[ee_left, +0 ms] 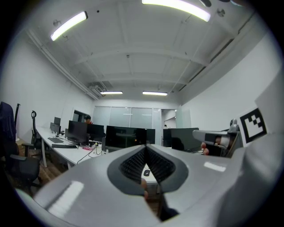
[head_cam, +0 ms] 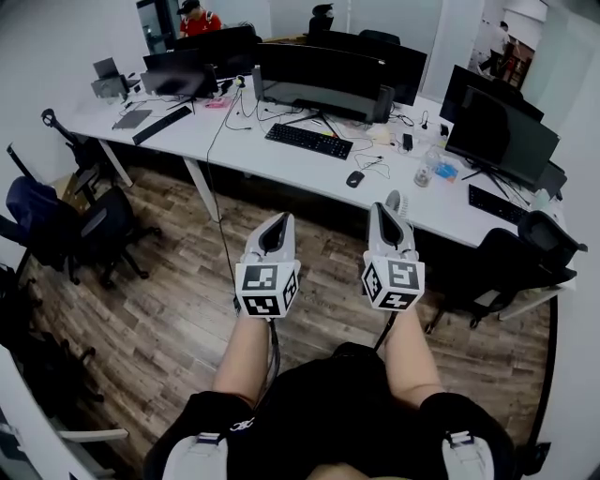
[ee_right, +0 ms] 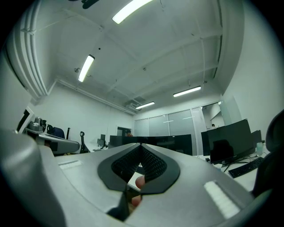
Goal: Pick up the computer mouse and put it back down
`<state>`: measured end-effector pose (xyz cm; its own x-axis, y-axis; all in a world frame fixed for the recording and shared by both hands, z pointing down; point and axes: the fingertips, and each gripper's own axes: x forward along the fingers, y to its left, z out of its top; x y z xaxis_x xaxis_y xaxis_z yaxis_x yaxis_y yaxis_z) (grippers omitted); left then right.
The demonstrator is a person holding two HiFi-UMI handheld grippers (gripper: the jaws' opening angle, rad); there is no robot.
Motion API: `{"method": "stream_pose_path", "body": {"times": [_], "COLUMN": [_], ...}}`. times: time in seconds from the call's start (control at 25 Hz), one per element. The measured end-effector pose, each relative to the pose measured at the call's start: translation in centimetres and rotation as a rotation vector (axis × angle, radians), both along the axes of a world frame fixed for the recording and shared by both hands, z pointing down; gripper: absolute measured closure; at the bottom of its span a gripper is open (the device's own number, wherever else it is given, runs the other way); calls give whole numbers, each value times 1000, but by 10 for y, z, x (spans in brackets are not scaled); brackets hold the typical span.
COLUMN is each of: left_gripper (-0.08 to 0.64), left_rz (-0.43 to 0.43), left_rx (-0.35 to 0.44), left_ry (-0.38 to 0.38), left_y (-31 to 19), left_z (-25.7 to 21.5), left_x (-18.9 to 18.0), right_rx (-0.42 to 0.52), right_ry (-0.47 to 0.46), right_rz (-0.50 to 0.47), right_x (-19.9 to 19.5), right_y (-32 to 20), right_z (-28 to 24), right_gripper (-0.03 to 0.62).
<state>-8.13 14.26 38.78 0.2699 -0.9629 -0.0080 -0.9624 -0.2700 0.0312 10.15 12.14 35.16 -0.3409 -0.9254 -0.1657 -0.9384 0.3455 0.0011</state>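
The black computer mouse (head_cam: 354, 178) lies on the long white desk (head_cam: 281, 164), right of a black keyboard (head_cam: 308, 140). Both grippers hang in the air over the wooden floor, well short of the desk. My left gripper (head_cam: 278, 217) is shut with nothing in it; in the left gripper view its jaws (ee_left: 145, 146) meet at the tip, and the mouse (ee_left: 147, 172) shows small and far off through the gap below. My right gripper (head_cam: 394, 199) is likewise shut and empty, with its tips (ee_right: 141, 144) touching. It points at the desk edge just right of the mouse.
Several dark monitors (head_cam: 319, 75) line the desk, with cables and small items round them. Another monitor (head_cam: 502, 136) and keyboard (head_cam: 494, 203) sit at the right. Office chairs stand at the left (head_cam: 89, 230) and right (head_cam: 525, 258). A person in red (head_cam: 199, 17) sits far back.
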Motion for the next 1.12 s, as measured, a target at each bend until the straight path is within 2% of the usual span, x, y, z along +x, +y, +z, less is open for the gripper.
{"method": "stream_pose_path", "body": {"times": [0.28,0.52,0.8,1.0,1.12], "left_gripper": [506,506,506,506,506], "left_rz": [0,-5,-10,-1,-8], "left_rx": [5,5,10,-4,6], "left_ry": [-13,-37,-44,-7,-23], "left_y": [-14,-49,-119,-185,-226], "left_z": [4,11,11,5,-3], "left_x": [-4,-9,-18,-20,-18], "right_rx": [-1,0,-8,-5,-5], "right_ry": [-22,-31,-47,-55,-51], "right_rz": [24,25,22,33,41], "right_x": [3,-2,-10,-8,-5], "right_y": [-18,-60,-132,-197,-238], "right_z": [6,14,19,13,11], "right_gripper": [589,589,588,588,588]}}
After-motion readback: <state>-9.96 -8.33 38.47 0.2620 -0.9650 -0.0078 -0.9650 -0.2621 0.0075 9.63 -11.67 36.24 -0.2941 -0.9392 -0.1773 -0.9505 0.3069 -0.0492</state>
